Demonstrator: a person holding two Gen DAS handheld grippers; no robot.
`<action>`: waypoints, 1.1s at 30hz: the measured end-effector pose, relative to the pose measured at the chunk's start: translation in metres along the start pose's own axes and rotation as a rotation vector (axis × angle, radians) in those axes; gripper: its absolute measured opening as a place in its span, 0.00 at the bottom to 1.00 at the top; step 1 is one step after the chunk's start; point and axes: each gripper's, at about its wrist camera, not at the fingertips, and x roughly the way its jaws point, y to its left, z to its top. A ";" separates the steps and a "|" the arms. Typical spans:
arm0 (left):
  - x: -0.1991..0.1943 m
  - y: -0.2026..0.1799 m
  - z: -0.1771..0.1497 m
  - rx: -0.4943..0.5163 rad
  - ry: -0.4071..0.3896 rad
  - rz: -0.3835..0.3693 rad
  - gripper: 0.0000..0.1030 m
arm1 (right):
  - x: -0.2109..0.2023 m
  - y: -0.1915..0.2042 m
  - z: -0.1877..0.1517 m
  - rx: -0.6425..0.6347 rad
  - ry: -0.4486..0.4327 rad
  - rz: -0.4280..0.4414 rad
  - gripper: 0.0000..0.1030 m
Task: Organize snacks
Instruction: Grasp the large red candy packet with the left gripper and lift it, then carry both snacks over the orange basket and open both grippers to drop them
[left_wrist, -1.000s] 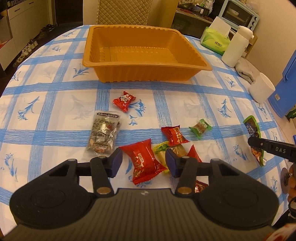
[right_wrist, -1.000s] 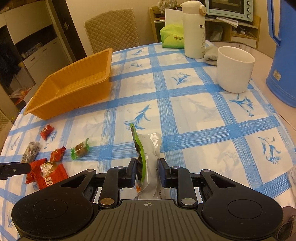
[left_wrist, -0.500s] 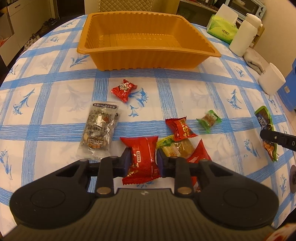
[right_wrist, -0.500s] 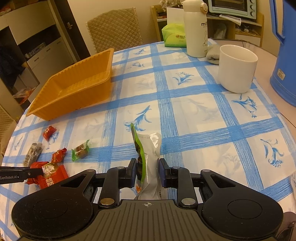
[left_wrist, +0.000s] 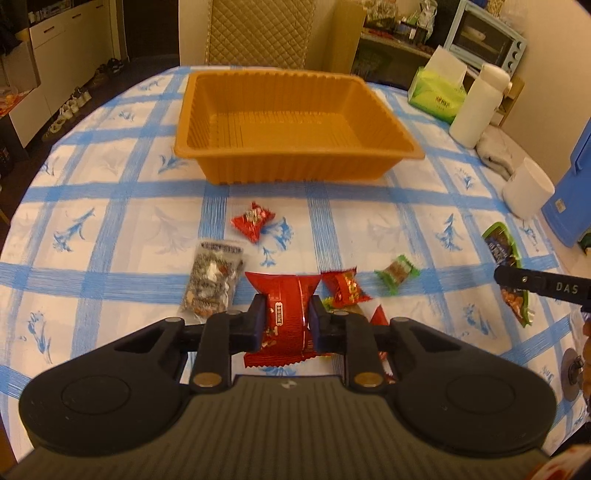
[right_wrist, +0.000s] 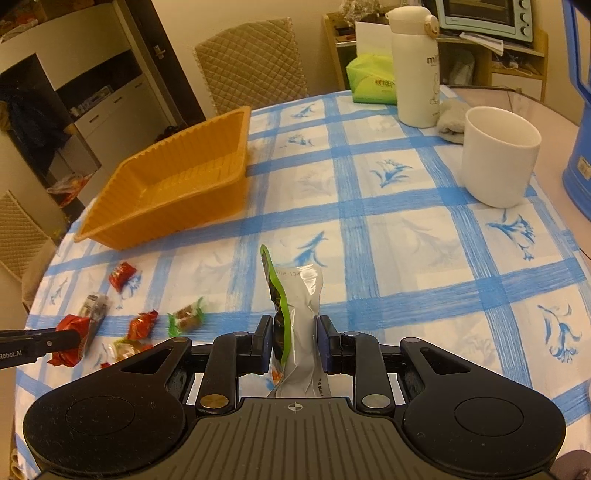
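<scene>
My left gripper (left_wrist: 286, 320) is shut on a large red snack packet (left_wrist: 286, 306) and holds it above the table. My right gripper (right_wrist: 293, 341) is shut on a green-edged silver snack pouch (right_wrist: 291, 314), held upright off the cloth; the pouch also shows in the left wrist view (left_wrist: 504, 254). An empty orange tray (left_wrist: 295, 162) stands at the far middle of the table, and in the right wrist view (right_wrist: 177, 206) it is to the far left. Loose on the cloth lie a small red candy (left_wrist: 253, 221), a clear nut packet (left_wrist: 212, 282), another red candy (left_wrist: 343, 288) and a green candy (left_wrist: 397, 273).
A white cup (right_wrist: 498, 158), a white flask (right_wrist: 415, 62), a grey cloth (right_wrist: 452, 118), a green tissue pack (right_wrist: 373, 79) and a blue jug (right_wrist: 580, 122) stand along the right side. A quilted chair (left_wrist: 258, 33) stands behind the tray. More candies (right_wrist: 127, 349) lie under my left gripper.
My left gripper closed on the large red packet and lifted it off the table. My right gripper kept its hold on the pouch and rose slightly.
</scene>
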 end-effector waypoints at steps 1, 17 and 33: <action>-0.004 0.001 0.003 -0.002 -0.012 0.001 0.21 | 0.000 0.002 0.003 -0.005 -0.001 0.009 0.25; -0.002 0.015 0.096 -0.004 -0.151 0.009 0.21 | 0.020 0.069 0.091 -0.052 -0.096 0.183 0.25; 0.059 0.020 0.168 0.007 -0.140 -0.008 0.21 | 0.103 0.107 0.162 -0.033 -0.089 0.225 0.25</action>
